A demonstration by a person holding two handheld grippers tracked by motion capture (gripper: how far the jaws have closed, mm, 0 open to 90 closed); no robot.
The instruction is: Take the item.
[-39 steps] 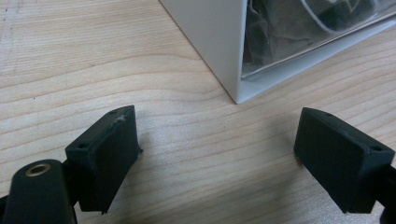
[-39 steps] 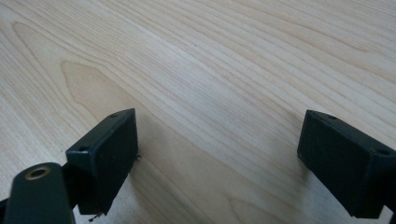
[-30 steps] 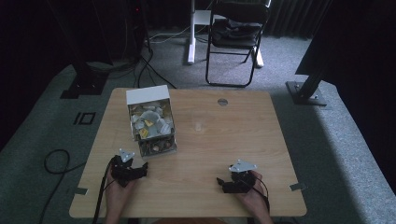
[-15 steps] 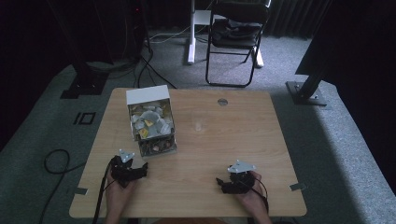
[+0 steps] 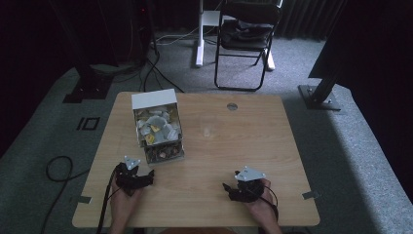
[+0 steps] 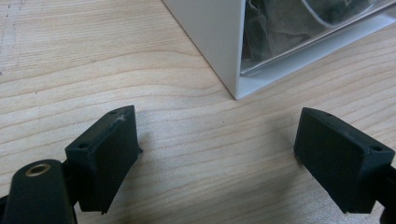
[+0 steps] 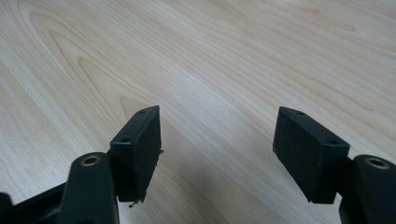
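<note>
A white open box (image 5: 155, 99) with several small packets stands left of centre on the wooden table (image 5: 234, 141); its near part holds darker items. My left gripper (image 5: 141, 174) rests just in front of the box. It stands open, nothing between its jaws (image 6: 217, 140), and the box's white corner (image 6: 212, 42) is right ahead. My right gripper (image 5: 231, 187) hovers over bare wood near the table's front right. Its jaws (image 7: 218, 135) have just been closing a little but still stand wide apart with nothing between them.
A folding chair (image 5: 246, 34) and a white stand leg (image 5: 199, 34) are beyond the table's far edge. A dark stand base (image 5: 319, 95) sits on the floor at the right. A small round grommet (image 5: 232, 106) marks the far side of the table.
My right gripper has risen slightly and edged a little to the left. The left gripper and the box have stayed put.
</note>
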